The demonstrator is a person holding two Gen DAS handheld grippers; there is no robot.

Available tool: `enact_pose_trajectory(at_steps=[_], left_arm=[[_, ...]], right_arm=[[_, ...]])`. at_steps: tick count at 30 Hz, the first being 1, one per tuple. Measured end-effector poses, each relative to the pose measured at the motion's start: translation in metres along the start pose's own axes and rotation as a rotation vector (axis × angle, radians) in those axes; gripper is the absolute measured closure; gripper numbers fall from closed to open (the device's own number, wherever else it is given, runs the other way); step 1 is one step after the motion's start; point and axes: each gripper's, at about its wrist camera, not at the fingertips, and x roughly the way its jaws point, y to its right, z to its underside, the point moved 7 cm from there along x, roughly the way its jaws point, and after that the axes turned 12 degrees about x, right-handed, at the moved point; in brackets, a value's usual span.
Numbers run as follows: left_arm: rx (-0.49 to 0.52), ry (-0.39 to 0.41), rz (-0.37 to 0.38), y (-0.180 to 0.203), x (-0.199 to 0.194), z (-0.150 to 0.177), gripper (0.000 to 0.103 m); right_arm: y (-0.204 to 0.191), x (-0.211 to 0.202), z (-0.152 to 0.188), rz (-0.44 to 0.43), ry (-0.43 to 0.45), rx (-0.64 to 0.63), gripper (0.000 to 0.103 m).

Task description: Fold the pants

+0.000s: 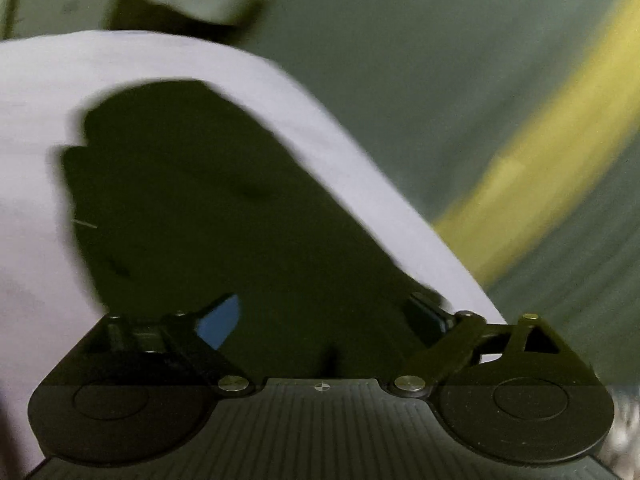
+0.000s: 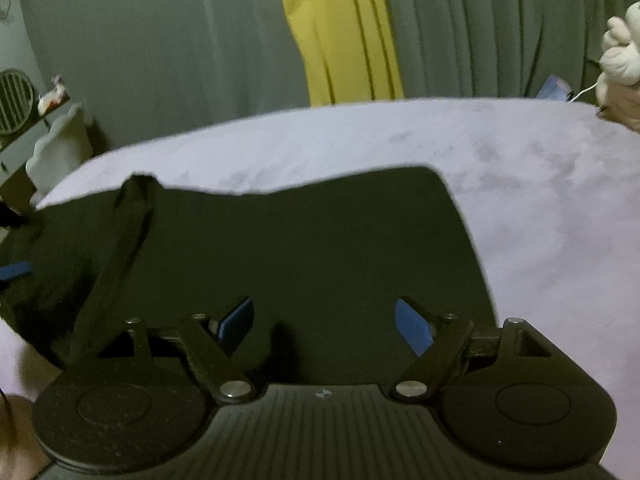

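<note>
Pants (image 2: 288, 256) lie flat on the lilac bed (image 2: 540, 208), black, no label readable. My right gripper (image 2: 324, 322) and left gripper (image 1: 332, 316) hover over them at six o'clock, fingers spread.

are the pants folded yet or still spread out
Partly folded, it seems: the pants lie flat on the bed as one compact dark block with a fold ridge at left. How many layers, cannot tell.
</note>
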Motion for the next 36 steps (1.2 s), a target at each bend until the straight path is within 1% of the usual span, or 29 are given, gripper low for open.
enact_pose_trajectory(at_steps=[2,5,6,7,8,9,11,12,13,14,15,16,17,18,20,21,22,23,24,25,26,28,32,34,36], left_arm=[[-0.094,0.014,-0.082,-0.044,-0.005,-0.009,0.009],[-0.264,0.028,-0.127,-0.093,-0.012,-0.013,0.009],[-0.318,0.031,-0.129,-0.106,-0.011,-0.013,0.009],[-0.365,0.028,-0.108,-0.116,-0.006,-0.011,0.008],[-0.395,0.007,-0.088,-0.124,0.004,-0.01,0.008],[-0.418,-0.009,-0.087,-0.132,0.01,-0.007,0.008],[-0.447,0.036,-0.054,-0.135,0.015,-0.014,0.002],[-0.45,0.053,-0.044,-0.134,0.015,-0.018,0.002],[-0.434,0.076,-0.03,-0.133,0.015,-0.023,0.005],[-0.41,0.09,-0.012,-0.131,0.016,-0.027,0.008],[-0.395,0.079,-0.022,-0.128,0.021,-0.028,0.01],[-0.378,0.065,-0.035,-0.129,0.025,-0.027,0.014],[-0.361,0.059,-0.04,-0.134,0.028,-0.028,0.019],[-0.348,0.061,-0.04,-0.134,0.033,-0.03,0.022],[-0.341,0.066,-0.033,-0.137,0.035,-0.029,0.027],[-0.339,0.065,-0.029,-0.137,0.037,-0.03,0.034],[-0.336,0.062,-0.015,-0.135,0.036,-0.031,0.053],[-0.334,0.07,0.008,-0.135,0.033,-0.028,0.064],[-0.323,0.086,0.024,-0.131,0.029,-0.03,0.067],[-0.293,0.102,0.031,-0.126,0.023,-0.034,0.074],[-0.254,0.121,0.037,-0.119,0.015,-0.037,0.079],[-0.163,0.167,0.051,-0.097,-0.001,-0.045,0.083],[0.088,0.236,0.069,-0.035,-0.032,-0.059,0.083],[0.185,0.263,0.096,-0.006,-0.048,-0.06,0.083],[0.259,0.272,0.129,0.02,-0.058,-0.058,0.083]], right_arm=[[-0.003,0.005,0.006,0.007,0.009,-0.044,0.017],[-0.01,0.01,0.012,0.009,0.023,-0.092,0.008],[-0.011,0.011,0.013,0.011,0.025,-0.1,0.006],[-0.013,0.012,0.014,0.013,0.025,-0.106,0.005],[-0.014,0.013,0.013,0.013,0.026,-0.11,0.005],[-0.014,0.014,0.012,0.006,0.026,-0.107,0.005],[-0.015,0.014,0.009,-0.03,0.017,-0.087,0.005],[-0.015,0.013,0.007,-0.041,0.01,-0.075,0.006],[-0.013,0.012,0.003,-0.047,0.008,-0.059,0.011],[-0.01,0.011,-0.001,-0.045,0.01,-0.033,0.02],[-0.005,0.011,-0.005,-0.044,0.008,0.009,0.025],[0.001,0.011,-0.009,-0.049,0.004,0.054,0.033],[0.008,0.011,-0.012,-0.06,-0.001,0.1,0.037],[0.014,0.012,-0.014,-0.078,-0.008,0.145,0.038],[0.019,0.013,-0.015,-0.091,-0.012,0.181,0.04],[0.019,0.013,-0.015,-0.091,-0.013,0.183,0.039],[0.018,0.013,-0.014,-0.091,-0.011,0.181,0.038],[0.018,0.013,-0.014,-0.09,-0.01,0.177,0.037],[0.017,0.012,-0.014,-0.089,-0.011,0.176,0.037],[0.017,0.011,-0.014,-0.091,-0.013,0.179,0.037],[0.019,0.009,-0.014,-0.097,-0.015,0.185,0.036],[0.021,0.007,-0.015,-0.107,-0.017,0.203,0.036],[0.031,0.0,-0.016,-0.129,-0.007,0.258,0.036],[0.037,-0.004,-0.017,-0.142,-0.003,0.287,0.036],[0.04,-0.007,-0.019,-0.159,0.004,0.309,0.036]])
